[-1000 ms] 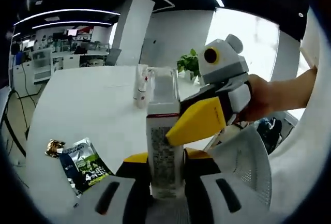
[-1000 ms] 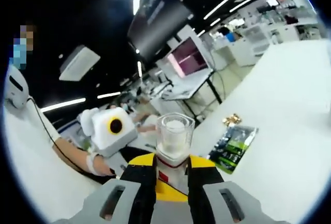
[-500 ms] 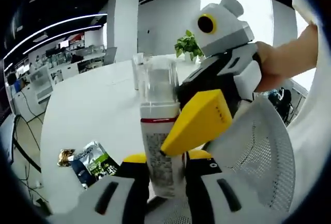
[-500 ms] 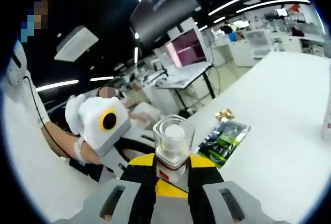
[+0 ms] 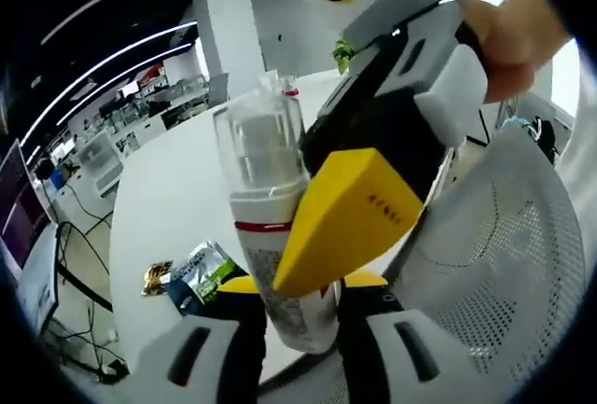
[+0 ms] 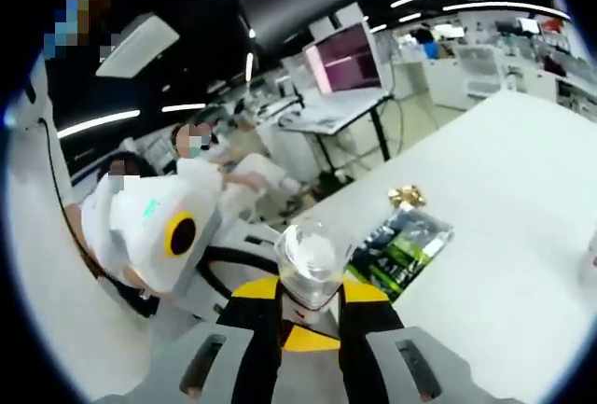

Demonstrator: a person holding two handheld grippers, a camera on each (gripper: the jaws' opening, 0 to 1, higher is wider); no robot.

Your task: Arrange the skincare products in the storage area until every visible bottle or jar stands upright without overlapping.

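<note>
Bottle (image 5: 280, 236), white with a clear cap and a red band, is held off the white table (image 5: 177, 208), tilted, clamped by both the left gripper (image 5: 291, 329) and right gripper (image 6: 308, 315). Open tabletop lies beyond; a green sachet (image 5: 201, 273) sits near the table's edge.

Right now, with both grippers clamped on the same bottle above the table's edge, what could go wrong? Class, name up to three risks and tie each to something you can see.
1. The bottle is tilted and held by both the left gripper and the right gripper; uneven pulls could twist it loose.
2. It hangs near the white table edge beside a mesh chair, so a slip may send it off the table.
3. The clear cap sits ungripped and might pop off.
</note>
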